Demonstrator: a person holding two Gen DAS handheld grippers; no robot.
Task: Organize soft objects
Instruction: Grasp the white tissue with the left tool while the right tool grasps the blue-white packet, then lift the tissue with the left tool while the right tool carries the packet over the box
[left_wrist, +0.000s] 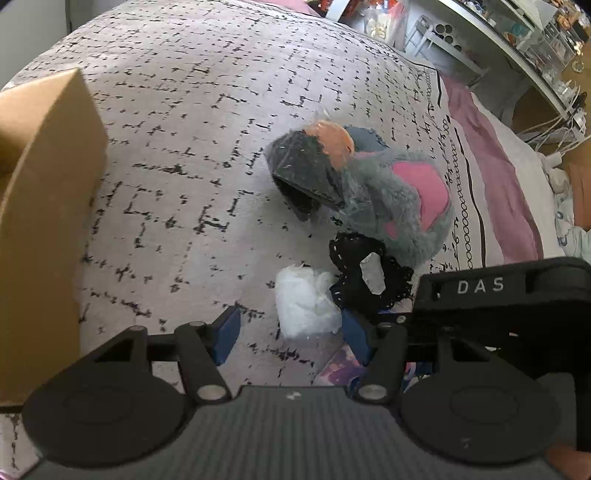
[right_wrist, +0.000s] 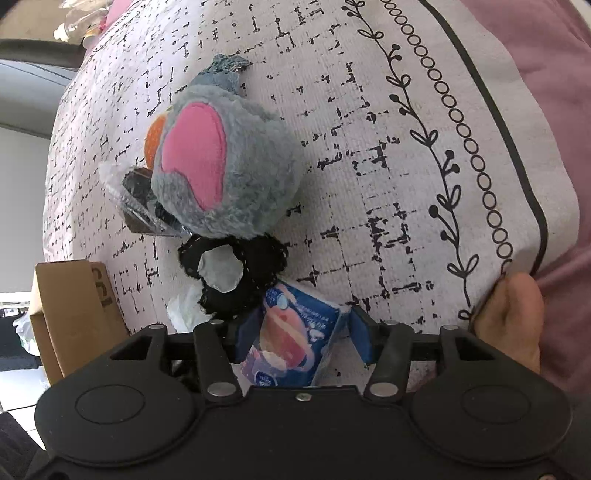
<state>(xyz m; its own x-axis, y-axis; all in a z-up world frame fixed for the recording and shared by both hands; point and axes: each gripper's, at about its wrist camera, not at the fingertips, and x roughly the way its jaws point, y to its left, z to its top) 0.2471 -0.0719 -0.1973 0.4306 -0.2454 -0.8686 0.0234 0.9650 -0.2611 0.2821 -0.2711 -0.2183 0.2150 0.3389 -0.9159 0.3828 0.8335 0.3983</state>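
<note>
Tissue packet (right_wrist: 291, 339), blue with a pink-and-white print, sits between the blue pads (right_wrist: 360, 338) of the right hand-held gripper (right_wrist: 301, 338); the jaws stand partly spread, close on either side of it, though firm contact cannot be confirmed. Packet lies on the bed (right_wrist: 369, 129), on a pale cover with a broken black grid print and a leaf-and-ring border.

Touching the packet's far edge: black lace-trimmed fabric piece (right_wrist: 236, 273) with a pale grey patch at its middle. White crumpled soft item (left_wrist: 306, 302) lies just beside the black piece. Directly beyond, grey plush toy (right_wrist: 225, 162) with a pink felt patch and an orange part, resting against a dark item in clear wrap (left_wrist: 306, 170).

Left hand-held gripper (left_wrist: 291, 334) hovers low over the cover, jaws wide apart, nothing between the pads (left_wrist: 227, 334); white item sits just ahead of the gap, toward the right pad. The black housing of the right tool shows at the right edge of the left view.

Cardboard box (left_wrist: 48, 206), open, stands on the bed well left of the pile. Cluttered shelves (left_wrist: 517, 37) beyond the bed's far edge.
</note>
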